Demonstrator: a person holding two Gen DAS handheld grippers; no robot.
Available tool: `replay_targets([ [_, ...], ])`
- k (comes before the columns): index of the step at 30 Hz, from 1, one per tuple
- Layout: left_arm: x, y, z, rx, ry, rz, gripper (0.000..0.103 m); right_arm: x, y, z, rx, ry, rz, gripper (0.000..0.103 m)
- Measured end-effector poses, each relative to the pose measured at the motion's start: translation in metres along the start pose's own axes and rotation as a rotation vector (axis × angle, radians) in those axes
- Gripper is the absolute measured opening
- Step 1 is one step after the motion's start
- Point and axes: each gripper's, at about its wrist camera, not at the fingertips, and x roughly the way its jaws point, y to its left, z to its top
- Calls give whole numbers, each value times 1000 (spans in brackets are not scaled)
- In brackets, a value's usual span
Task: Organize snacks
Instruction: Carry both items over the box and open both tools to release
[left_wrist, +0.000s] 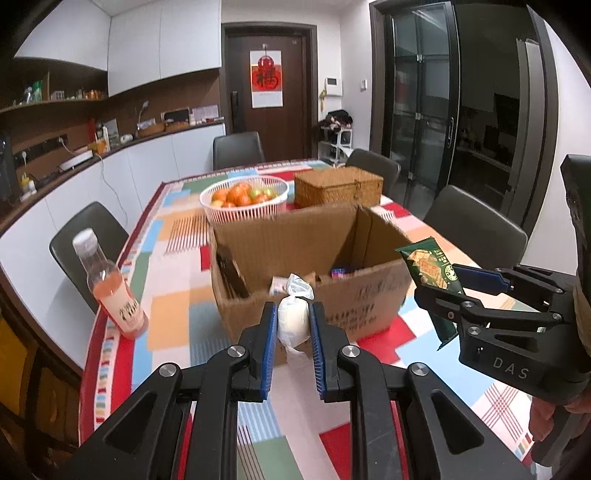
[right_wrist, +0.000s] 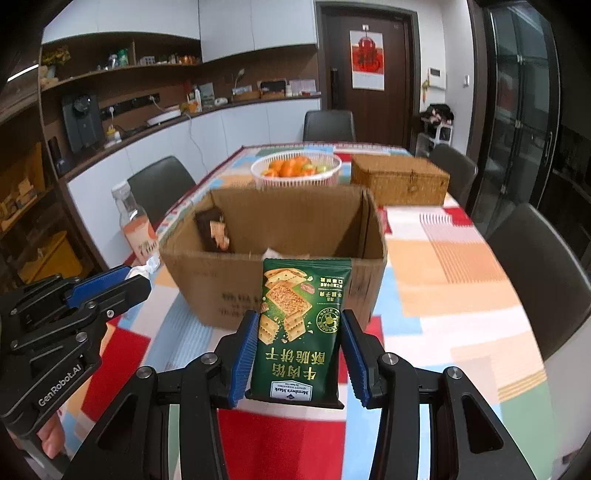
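Note:
An open cardboard box (left_wrist: 325, 236) (right_wrist: 280, 229) stands on the patchwork tablecloth; it holds a dark snack pack (right_wrist: 214, 230) at its left wall and small items (left_wrist: 341, 272). My left gripper (left_wrist: 293, 314) is shut on a white wrapped snack (left_wrist: 293, 319), held just in front of the box's near wall. My right gripper (right_wrist: 299, 325) is shut on a green cracker packet (right_wrist: 299, 325), upside down, in front of the box. That packet (left_wrist: 430, 273) and the right gripper (left_wrist: 441, 284) also show in the left wrist view. The left gripper (right_wrist: 136, 277) shows in the right wrist view.
A bottle of pink drink (left_wrist: 110, 288) (right_wrist: 136, 225) stands left of the box near the table edge. Behind the box are a white basket of oranges (left_wrist: 243, 197) (right_wrist: 295, 168) and a wicker box (left_wrist: 338, 186) (right_wrist: 400, 179). Dark chairs (left_wrist: 476, 225) surround the table.

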Motion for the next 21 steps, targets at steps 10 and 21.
replay_targets([
  [10, 11, 8, 46, -5, -41, 17, 19, 9, -4, 48, -23, -54, -6, 45],
  [21, 53, 21, 79, -54, 19, -35, 19, 49, -10, 82, -18, -9, 17, 45],
])
